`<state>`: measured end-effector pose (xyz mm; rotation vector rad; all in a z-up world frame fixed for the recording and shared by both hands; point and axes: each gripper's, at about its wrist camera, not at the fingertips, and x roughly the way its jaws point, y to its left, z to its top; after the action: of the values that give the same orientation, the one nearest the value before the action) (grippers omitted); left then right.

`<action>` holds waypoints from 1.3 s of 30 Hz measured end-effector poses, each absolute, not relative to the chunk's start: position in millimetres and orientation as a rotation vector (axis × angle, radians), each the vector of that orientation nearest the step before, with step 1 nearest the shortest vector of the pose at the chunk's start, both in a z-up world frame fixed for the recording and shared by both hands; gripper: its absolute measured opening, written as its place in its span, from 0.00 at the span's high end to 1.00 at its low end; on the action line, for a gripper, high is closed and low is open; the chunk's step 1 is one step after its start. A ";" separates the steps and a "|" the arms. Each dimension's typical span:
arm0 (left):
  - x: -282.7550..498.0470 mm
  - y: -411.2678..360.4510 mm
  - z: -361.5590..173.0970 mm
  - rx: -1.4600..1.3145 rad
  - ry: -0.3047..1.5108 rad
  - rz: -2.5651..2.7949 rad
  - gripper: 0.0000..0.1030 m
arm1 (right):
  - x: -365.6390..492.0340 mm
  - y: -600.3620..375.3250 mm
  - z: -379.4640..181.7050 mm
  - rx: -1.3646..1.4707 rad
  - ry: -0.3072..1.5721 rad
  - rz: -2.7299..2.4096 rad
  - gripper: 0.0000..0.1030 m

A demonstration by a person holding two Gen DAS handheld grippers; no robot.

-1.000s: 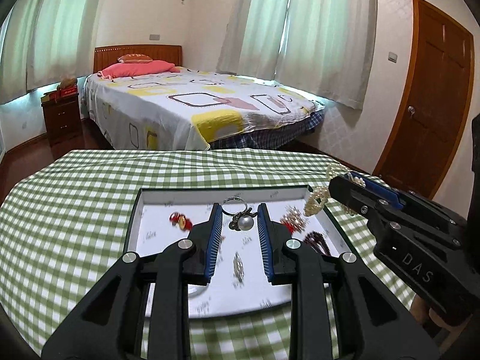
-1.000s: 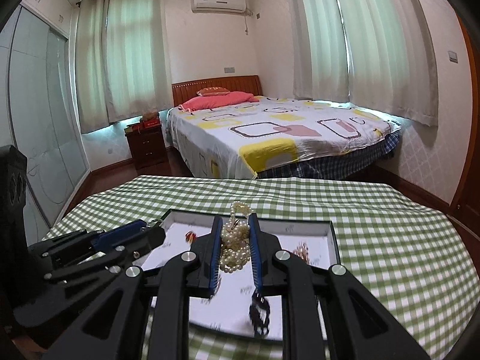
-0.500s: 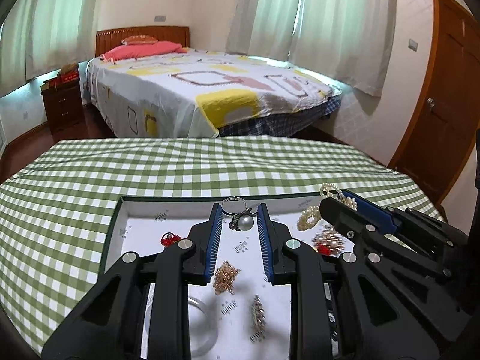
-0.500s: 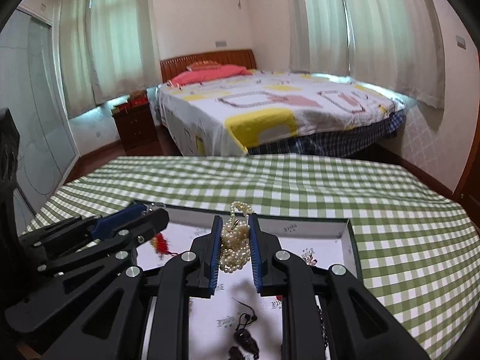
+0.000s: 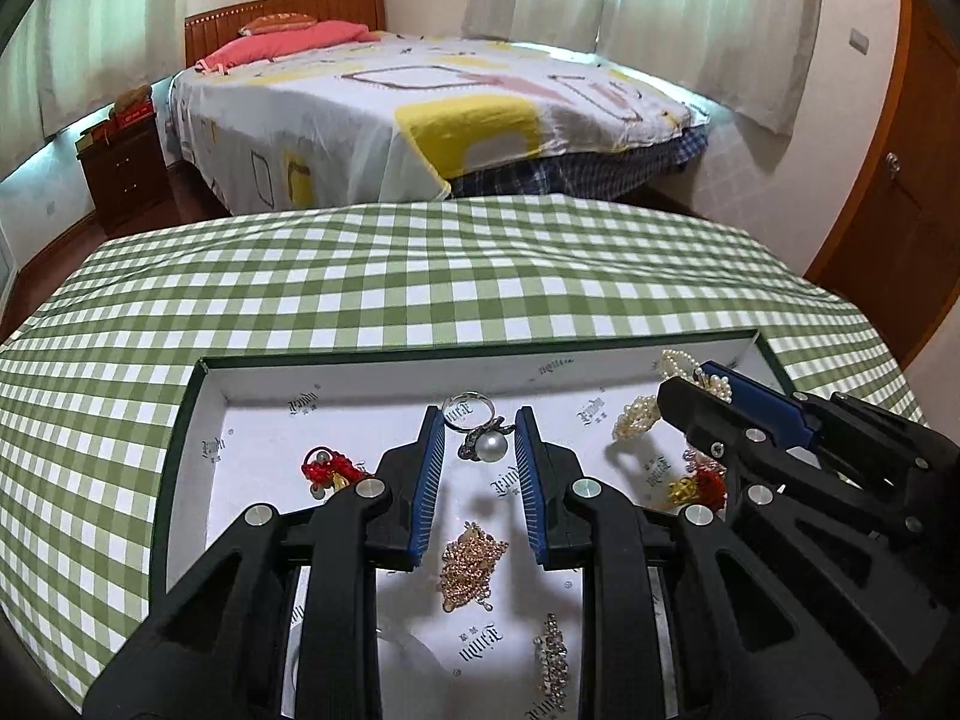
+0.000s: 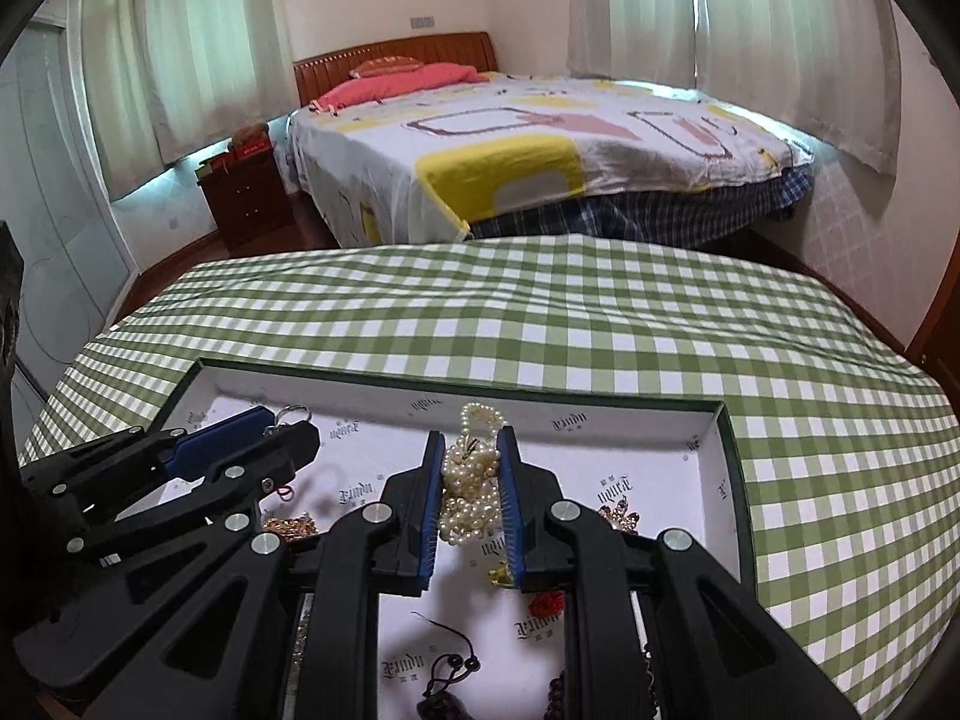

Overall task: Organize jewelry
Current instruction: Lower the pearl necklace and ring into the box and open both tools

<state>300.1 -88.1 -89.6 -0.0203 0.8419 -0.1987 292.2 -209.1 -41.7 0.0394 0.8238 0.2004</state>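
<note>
The tray (image 5: 180, 450) lining bears a repeated script logo, unreadable. Left gripper (image 5: 480, 438) jaws pinch a pearl ring (image 5: 483, 441); right gripper (image 6: 471, 468) jaws pinch a pearl strand (image 6: 471, 480); gold chain (image 5: 471, 561) at 6 o'clock.

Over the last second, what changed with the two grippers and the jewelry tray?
Both grippers came down and forward over the tray, tilting further downward, so more of its floor shows. Nothing was let go: the left gripper still holds the pearl ring, the right gripper the pearl strand. The jewelry in the tray stayed put.

One tray (image 5: 180, 456), two grippers, one pearl ring (image 5: 480, 435), one gold chain (image 5: 471, 564), two red charms (image 5: 327, 471).
</note>
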 end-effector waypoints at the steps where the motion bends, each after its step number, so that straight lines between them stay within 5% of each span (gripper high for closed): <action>1: 301.4 -89.7 -90.9 -0.018 0.849 -0.198 0.77 | 293.3 -209.1 -42.9 0.042 0.831 0.200 0.82; 9: 310.1 -91.4 -97.8 -0.023 0.891 -0.202 0.77 | 299.2 -206.3 -50.8 0.037 0.874 0.205 0.82; 19: 314.6 -86.5 -100.8 -0.064 0.900 -0.181 0.58 | 302.9 -211.2 -60.1 0.056 0.905 0.194 0.82; 24: 313.2 -84.3 -100.0 -0.067 0.897 -0.171 0.57 | 303.4 -210.3 -59.8 0.056 0.908 0.195 0.80; 39: 305.0 -63.7 -92.5 -0.114 0.855 -0.107 0.32 | 296.6 -225.5 -54.8 0.085 0.864 0.132 0.38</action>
<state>305.0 -63.7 -92.5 -0.1141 0.8555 -0.1074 296.6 -225.5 -54.8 0.0854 0.8643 0.1323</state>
